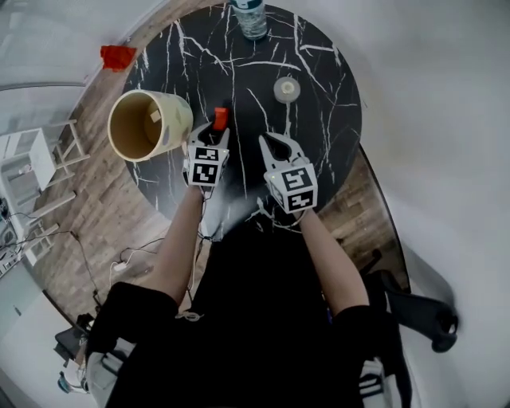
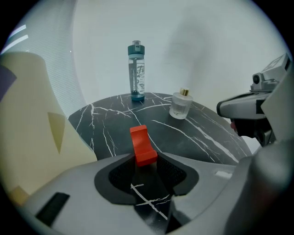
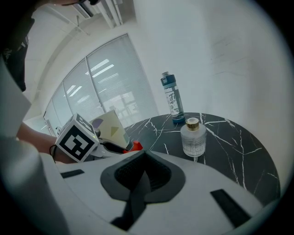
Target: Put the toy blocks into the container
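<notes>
Left gripper [image 1: 217, 131] [image 2: 147, 161] pinches a red block [image 1: 220, 118] [image 2: 142, 144] at its very tips, while the right gripper [image 1: 275, 142] [image 3: 144, 153] hangs beside it, jaws together and empty. Both work over a black marble table [image 1: 319, 80], where a cream container [image 1: 147, 123] [image 2: 27, 128] stands at the left edge, mouth open. A water bottle [image 1: 250, 17] [image 2: 136, 71] stands well beyond and to the right of the container, and a small glass jar [image 1: 287, 89] [image 2: 180, 104] sits farther right still. The block is just right of the container's rim; whether it is clear of the tabletop cannot be told.

The hold looks shallow. Only the block's lower end lies between the pads, so it could swivel or slip out on the way across. A bump against the rim might tip the container off the table edge.
</notes>
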